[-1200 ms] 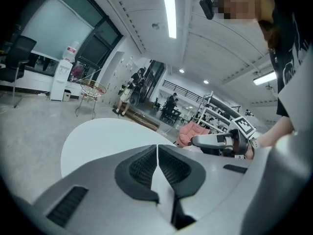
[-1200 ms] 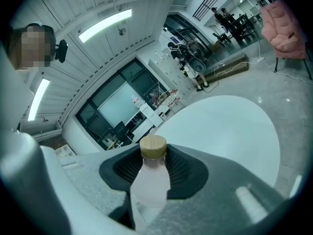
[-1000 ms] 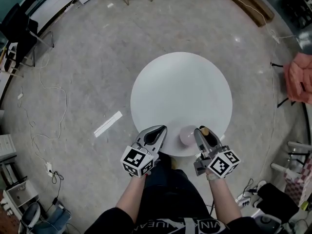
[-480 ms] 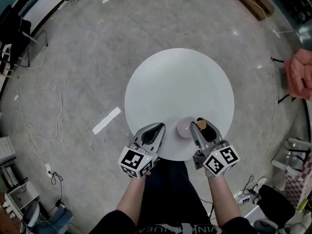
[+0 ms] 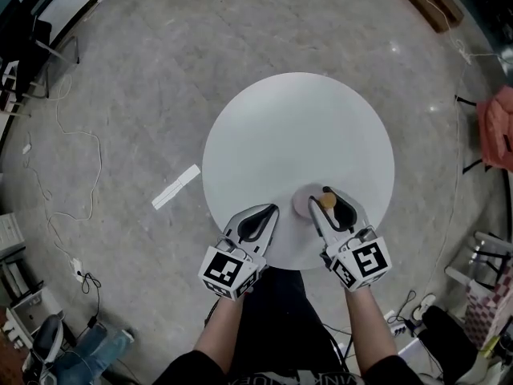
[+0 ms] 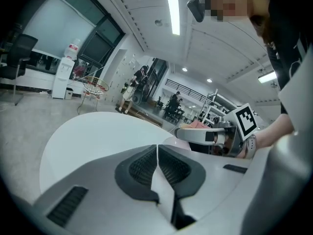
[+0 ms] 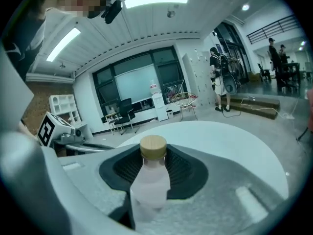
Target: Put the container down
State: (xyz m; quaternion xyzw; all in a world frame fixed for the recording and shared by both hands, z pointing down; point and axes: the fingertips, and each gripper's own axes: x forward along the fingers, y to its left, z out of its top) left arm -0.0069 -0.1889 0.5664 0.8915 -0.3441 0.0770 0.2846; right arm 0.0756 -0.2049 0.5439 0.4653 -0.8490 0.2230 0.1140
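Now: your right gripper (image 7: 152,166) clenched on container (image 7: 148,182), wooden cap (image 7: 153,147) up, long axis roughly upright between jaws; table (image 5: 296,127) lies below base. Left gripper (image 6: 157,150) closed, empty, alongside left.

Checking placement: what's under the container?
The white round table lies below the container, held in the right gripper. Whether its base touches is hidden by the gripper.

A round white counter (image 5: 296,135) stands on a grey, speckled floor (image 5: 144,79) (glossy enough to catch small glints). A white strip (image 5: 177,187) lies flat on that floor, left of the counter and apart from it.
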